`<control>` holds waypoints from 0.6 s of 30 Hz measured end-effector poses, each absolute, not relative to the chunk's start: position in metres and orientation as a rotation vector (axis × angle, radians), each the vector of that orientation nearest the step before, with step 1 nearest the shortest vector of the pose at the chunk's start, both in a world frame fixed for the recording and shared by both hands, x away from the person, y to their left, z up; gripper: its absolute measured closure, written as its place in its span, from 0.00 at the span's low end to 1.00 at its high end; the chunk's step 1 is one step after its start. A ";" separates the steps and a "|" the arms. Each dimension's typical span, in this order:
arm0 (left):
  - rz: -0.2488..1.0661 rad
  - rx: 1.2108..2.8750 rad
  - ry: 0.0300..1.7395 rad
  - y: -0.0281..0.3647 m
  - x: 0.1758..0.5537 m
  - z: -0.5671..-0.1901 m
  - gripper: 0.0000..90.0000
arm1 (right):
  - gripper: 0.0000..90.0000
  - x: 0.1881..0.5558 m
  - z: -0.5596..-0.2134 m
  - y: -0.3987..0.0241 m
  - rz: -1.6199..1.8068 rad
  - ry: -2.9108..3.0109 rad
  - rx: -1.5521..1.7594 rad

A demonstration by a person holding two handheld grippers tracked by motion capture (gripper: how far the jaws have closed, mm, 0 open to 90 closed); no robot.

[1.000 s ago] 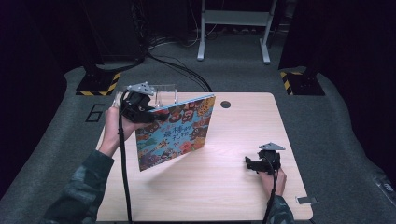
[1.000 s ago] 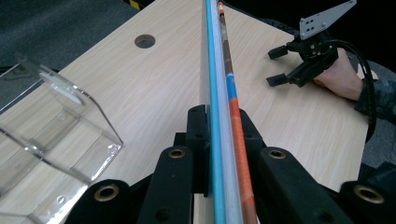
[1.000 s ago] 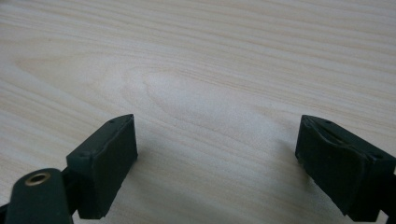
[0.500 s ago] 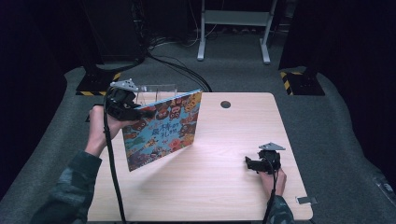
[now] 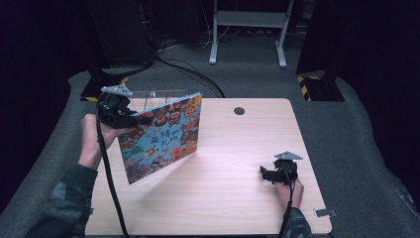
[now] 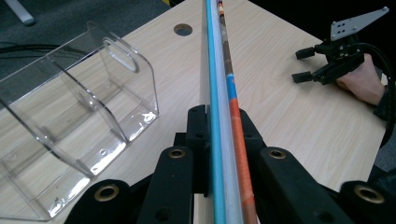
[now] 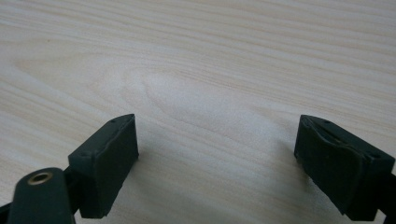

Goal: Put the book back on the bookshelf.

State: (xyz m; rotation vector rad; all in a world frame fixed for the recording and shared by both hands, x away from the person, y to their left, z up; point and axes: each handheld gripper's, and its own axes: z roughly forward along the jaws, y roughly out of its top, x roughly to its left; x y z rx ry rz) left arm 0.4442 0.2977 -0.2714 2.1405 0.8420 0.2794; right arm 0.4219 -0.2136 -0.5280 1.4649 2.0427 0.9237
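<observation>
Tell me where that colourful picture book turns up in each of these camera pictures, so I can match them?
High view: the picture book is left of centre, held up over the table by the left gripper.
Left gripper view: seen edge-on, running up the middle from between the shut jaws.
Right gripper view: bare tabletop between open jaws.
Shared landmark: the round hole in the table.

Two black grippers, each topped by a grey three-cornered plate drilled with small holes: the left gripper (image 5: 141,119) and right gripper (image 5: 263,173). Brass-ringed screw holes stud their blocky black jaws. A black cable (image 5: 110,183) trails from each. The person wears camouflage-patterned sleeves (image 5: 64,203) in dark green and grey.
</observation>
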 end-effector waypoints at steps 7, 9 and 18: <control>0.294 2.139 0.875 0.315 0.439 -0.270 0.90 | 0.14 0.422 -0.528 -0.214 0.916 2.050 1.451; 0.290 2.124 0.894 0.322 0.437 -0.270 0.90 | 0.13 0.423 -0.528 -0.214 0.916 2.046 1.453; 0.319 2.103 0.938 0.340 0.433 -0.272 0.90 | 0.12 0.424 -0.528 -0.212 0.918 2.042 1.465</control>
